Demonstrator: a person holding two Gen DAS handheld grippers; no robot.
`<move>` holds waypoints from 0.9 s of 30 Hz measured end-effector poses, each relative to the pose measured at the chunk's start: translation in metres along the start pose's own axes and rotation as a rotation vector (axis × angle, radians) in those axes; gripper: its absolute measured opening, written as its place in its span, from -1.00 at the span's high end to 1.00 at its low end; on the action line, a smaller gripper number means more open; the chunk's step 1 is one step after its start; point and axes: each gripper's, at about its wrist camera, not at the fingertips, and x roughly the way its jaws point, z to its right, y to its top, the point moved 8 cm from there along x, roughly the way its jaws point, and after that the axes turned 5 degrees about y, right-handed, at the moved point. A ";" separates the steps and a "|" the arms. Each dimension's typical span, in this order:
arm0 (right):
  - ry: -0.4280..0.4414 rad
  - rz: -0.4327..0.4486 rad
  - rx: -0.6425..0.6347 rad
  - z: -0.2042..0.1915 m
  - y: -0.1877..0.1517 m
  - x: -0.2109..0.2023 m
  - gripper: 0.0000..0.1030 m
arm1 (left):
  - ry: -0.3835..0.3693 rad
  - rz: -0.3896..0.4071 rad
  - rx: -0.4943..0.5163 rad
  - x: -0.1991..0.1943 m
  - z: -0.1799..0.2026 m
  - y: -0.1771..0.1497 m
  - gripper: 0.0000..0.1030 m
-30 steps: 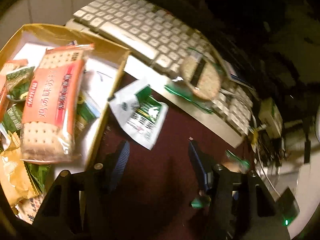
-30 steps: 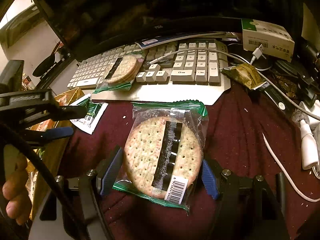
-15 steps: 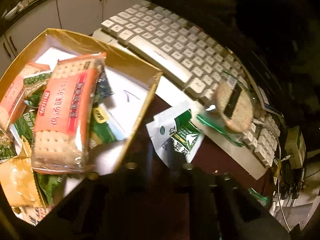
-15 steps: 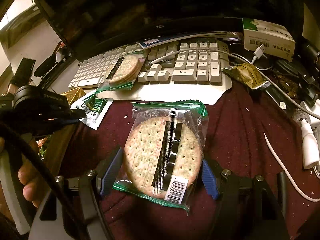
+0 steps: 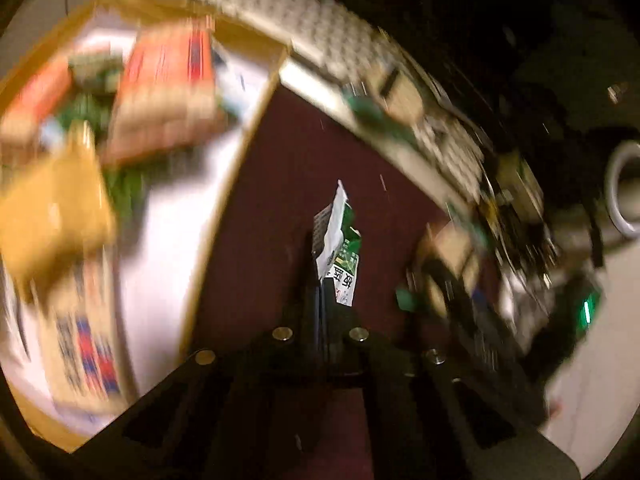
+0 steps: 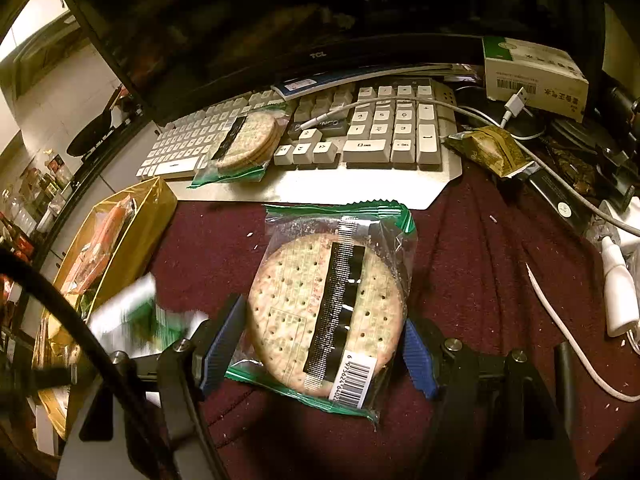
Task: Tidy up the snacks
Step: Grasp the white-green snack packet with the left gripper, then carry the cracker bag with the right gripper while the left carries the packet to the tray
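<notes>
My left gripper (image 5: 325, 276) is shut on a small green-and-white sachet (image 5: 338, 248) and holds it above the maroon cloth, just right of the gold snack box (image 5: 236, 168). The sachet shows blurred in the right wrist view (image 6: 132, 316). My right gripper (image 6: 324, 332) is closed against both sides of a clear-wrapped round cracker pack (image 6: 332, 300) resting on the cloth. A second round cracker pack (image 6: 244, 144) lies on the keyboard (image 6: 372, 140). The gold box (image 6: 120, 240) holds several snack packs, among them an orange cracker pack (image 5: 168, 88).
A monitor (image 6: 280, 20) stands behind the keyboard. A white carton (image 6: 532, 74), a brown snack packet (image 6: 488, 148), white cables (image 6: 560, 304) and a small white bottle (image 6: 618, 292) crowd the right side. The left wrist view is motion-blurred.
My left gripper closed on the green-and-white sachet, lifted it off the cloth, and is moving fast beside the gold box. My right gripper and its cracker pack have not moved.
</notes>
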 end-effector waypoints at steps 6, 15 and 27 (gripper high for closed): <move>-0.025 0.035 0.026 0.004 0.000 -0.006 -0.41 | -0.028 -0.042 0.069 0.009 0.004 -0.027 0.19; -0.022 0.031 0.050 0.007 0.000 -0.005 -0.41 | 0.113 0.093 0.264 -0.007 0.030 0.003 -0.37; -0.012 0.029 0.051 0.007 0.000 -0.004 -0.41 | 0.187 -0.005 0.313 0.035 0.034 0.005 0.64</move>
